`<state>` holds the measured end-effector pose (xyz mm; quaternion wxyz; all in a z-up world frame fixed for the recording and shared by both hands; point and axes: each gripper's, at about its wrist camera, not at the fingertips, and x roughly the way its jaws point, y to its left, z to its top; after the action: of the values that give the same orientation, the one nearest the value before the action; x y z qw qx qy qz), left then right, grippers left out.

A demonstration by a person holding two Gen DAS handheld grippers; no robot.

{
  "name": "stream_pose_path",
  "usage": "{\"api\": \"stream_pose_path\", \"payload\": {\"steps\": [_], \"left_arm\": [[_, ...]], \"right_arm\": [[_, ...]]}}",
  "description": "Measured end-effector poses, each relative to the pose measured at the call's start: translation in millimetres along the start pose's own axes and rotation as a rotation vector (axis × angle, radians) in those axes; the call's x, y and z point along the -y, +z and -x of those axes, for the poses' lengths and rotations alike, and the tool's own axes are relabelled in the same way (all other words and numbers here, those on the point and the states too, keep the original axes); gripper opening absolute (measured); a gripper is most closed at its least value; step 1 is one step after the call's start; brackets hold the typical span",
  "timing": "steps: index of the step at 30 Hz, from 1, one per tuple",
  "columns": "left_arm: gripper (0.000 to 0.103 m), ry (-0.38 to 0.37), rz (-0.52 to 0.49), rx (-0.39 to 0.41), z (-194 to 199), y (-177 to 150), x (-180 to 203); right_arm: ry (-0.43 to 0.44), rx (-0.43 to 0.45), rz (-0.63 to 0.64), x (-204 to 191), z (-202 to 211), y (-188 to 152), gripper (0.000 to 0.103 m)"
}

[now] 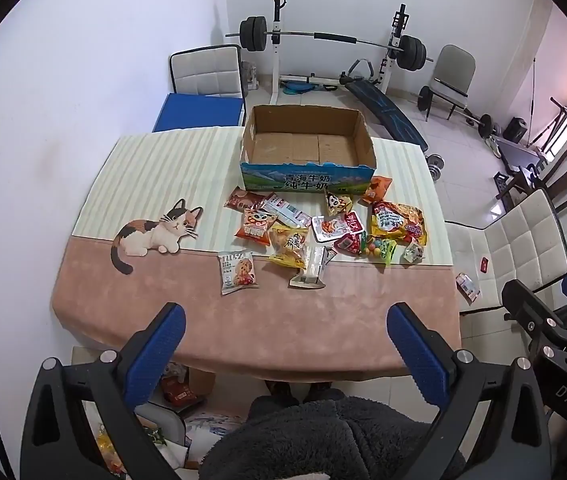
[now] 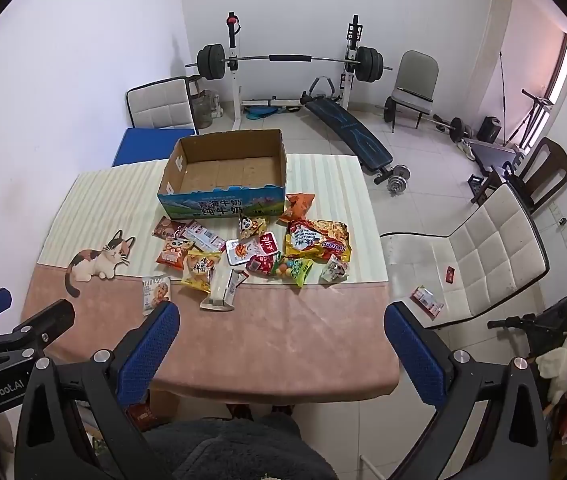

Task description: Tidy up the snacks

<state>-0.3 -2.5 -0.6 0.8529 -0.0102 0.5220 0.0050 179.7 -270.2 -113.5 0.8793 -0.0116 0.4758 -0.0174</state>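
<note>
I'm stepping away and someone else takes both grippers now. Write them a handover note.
Left gripper: open, empty, above the table's near edge.
Right gripper: open, empty, beside it.
Cardboard box: at the far side of the table, nothing in it.
Snacks: loose pile in front of the box, including a cookie packet nearest, a large yellow noodle pack on the right and an orange bag next to the box.
One small packet lies on the white chair.
Done: nothing boxed.
Left: probably every snack into the box.

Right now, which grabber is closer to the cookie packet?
Left. The left gripper hangs just below the cookie packet; the right gripper sits farther to its right.
</note>
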Motion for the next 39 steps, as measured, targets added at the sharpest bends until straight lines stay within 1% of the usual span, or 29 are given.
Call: {"api": "stream_pose_path", "payload": {"steps": [17,23,39], "left_arm": [[0.103,-0.005,0.001,0.001,0,0,-1],[0.103,-0.005,0.000,0.005,4,8,13],[0.103,-0.006,0.004,0.005,4,12,13]], "right_arm": [[0.005,-0.002,-0.001,5,2,3,0.103],[0.003,0.001,-0.001,0,-4,0,0.103],[0.004,0.003,-0.004,0,-3,4,0.103]]}}
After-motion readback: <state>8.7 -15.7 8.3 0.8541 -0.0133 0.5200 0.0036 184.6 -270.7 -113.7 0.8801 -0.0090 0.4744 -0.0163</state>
